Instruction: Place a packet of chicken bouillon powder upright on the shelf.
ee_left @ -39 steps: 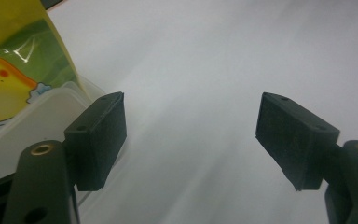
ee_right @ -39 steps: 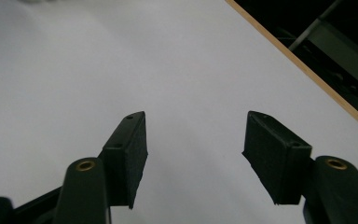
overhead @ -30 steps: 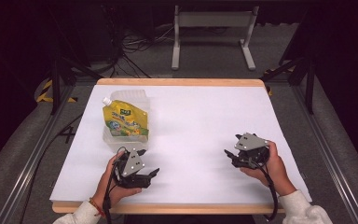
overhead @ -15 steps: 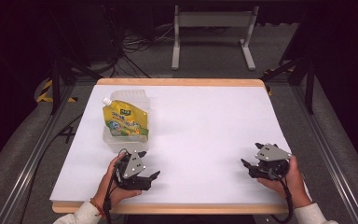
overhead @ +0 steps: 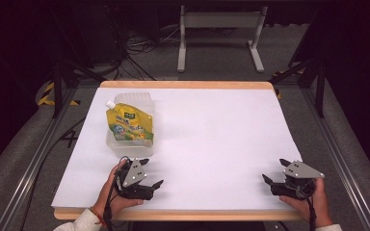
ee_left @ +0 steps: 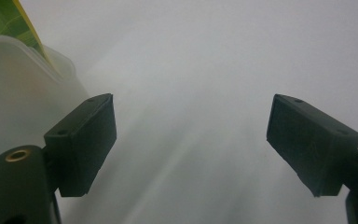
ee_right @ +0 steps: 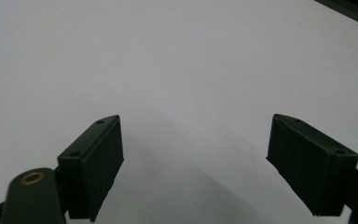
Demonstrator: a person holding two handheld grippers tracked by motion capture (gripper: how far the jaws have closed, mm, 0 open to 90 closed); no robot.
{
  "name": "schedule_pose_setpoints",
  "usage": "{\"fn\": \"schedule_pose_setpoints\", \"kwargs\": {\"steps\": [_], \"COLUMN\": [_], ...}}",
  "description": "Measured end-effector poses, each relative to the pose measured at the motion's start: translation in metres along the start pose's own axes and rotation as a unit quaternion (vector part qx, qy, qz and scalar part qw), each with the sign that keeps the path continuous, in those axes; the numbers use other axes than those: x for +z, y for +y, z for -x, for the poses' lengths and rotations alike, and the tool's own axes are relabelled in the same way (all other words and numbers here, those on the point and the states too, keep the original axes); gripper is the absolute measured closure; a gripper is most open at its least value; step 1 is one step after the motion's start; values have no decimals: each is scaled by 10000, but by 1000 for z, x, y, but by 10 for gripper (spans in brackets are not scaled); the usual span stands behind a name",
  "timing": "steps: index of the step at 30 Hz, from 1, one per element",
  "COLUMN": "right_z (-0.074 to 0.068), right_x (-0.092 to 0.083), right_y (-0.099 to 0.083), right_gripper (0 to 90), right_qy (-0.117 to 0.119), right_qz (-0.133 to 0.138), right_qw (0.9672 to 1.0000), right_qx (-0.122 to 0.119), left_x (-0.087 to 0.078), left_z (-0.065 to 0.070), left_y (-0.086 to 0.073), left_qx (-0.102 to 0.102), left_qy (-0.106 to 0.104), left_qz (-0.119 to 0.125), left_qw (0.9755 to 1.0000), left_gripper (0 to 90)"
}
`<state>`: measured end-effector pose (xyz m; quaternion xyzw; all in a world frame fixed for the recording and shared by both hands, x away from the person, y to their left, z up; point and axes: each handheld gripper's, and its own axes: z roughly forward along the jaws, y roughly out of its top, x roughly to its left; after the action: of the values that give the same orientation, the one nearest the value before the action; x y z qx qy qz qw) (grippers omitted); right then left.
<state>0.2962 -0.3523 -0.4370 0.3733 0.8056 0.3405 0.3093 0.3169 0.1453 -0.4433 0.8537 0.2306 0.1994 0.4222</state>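
High view: yellow pouch [overhead: 129,126] lying on clear tub [overhead: 125,144], far left of white tabletop [overhead: 212,139]. Left claw [overhead: 142,174] spread, just near tub. Right claw [overhead: 275,175] spread, well apart. Nothing grabbed yet. Next, probably: reach, pinch pouch.

White-covered table [overhead: 212,139] bears a clear container [overhead: 125,144] near its left edge.
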Motion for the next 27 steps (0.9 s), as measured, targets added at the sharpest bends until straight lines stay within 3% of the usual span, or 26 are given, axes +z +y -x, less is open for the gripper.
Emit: {"fn": "schedule_pose_setpoints", "kwargs": {"steps": [10,20,27], "right_z": [3,-7,-8], "right_x": [-10,-7,-6], "right_y": [-10,-4,-4], "right_gripper": [169,154,153], "right_qy": [-144,-248,-268], "right_qz": [93,38,29], "right_qw": [9995,9997,9996], "right_qx": [254,3,-12], "left_x": [1,0,2], "left_z": [-1,0,-1], "left_y": [2,0,1], "left_qx": [12,-42,-52], "left_qy": [-19,-34,-18], "left_qz": [57,-26,-52], "left_qw": [10000,10000,10000], "left_gripper": [147,143,143]}}
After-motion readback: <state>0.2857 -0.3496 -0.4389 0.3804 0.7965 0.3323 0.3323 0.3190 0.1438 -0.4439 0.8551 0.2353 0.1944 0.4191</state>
